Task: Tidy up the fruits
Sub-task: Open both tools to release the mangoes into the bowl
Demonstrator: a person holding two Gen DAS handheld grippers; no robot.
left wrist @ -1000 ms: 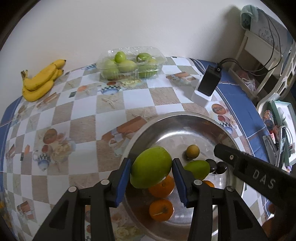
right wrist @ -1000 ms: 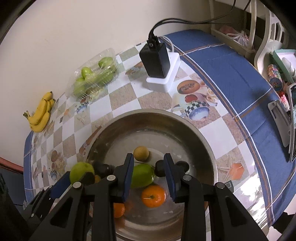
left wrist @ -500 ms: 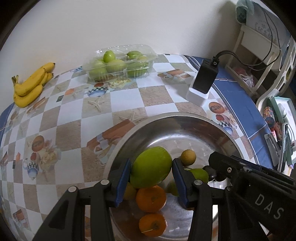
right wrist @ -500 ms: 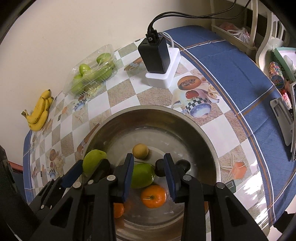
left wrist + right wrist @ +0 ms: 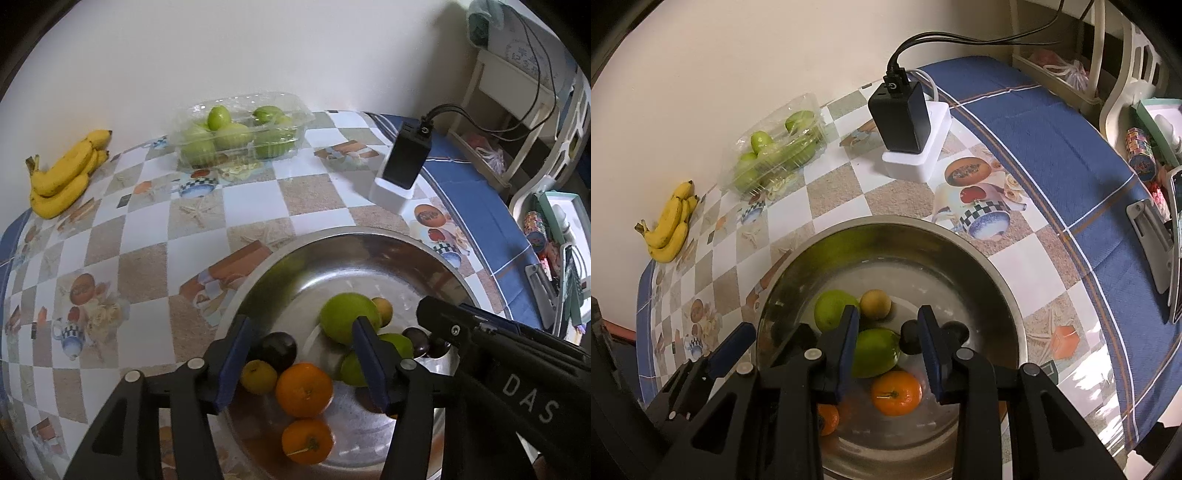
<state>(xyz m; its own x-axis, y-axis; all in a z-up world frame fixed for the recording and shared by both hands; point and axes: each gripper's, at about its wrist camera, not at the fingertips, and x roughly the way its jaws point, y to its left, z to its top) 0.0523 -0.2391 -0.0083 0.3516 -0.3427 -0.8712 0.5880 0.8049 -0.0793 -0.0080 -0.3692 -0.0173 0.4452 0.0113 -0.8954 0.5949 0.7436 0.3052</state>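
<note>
A big green mango point(image 5: 345, 317) lies loose in the steel bowl point(image 5: 332, 238), just beyond my left gripper point(image 5: 301, 360). That gripper's jaws are opening, and nothing is pressed between the blue pads. Under the gap sit two oranges point(image 5: 304, 389), a dark round fruit point(image 5: 277, 350) and a small yellow one point(image 5: 258, 376). My right gripper point(image 5: 888, 350) hovers over the same bowl point(image 5: 886, 221), narrowly open and holding nothing. Below it are a green fruit point(image 5: 875, 352) and an orange point(image 5: 895, 393). The mango point(image 5: 831, 308) and a small brown fruit point(image 5: 875, 303) lie just past it.
A bunch of bananas point(image 5: 62, 173) lies at the far left by the wall. A clear plastic box of green fruits point(image 5: 240, 129) stands at the back. A black charger on a white base point(image 5: 404, 162) sits right of it. Clutter fills the blue cloth's right edge.
The left jaws have spread and let the green mango go; it now lies in the bowl. The left gripper has shifted slightly further over the bowl. The right gripper has stayed still.
</note>
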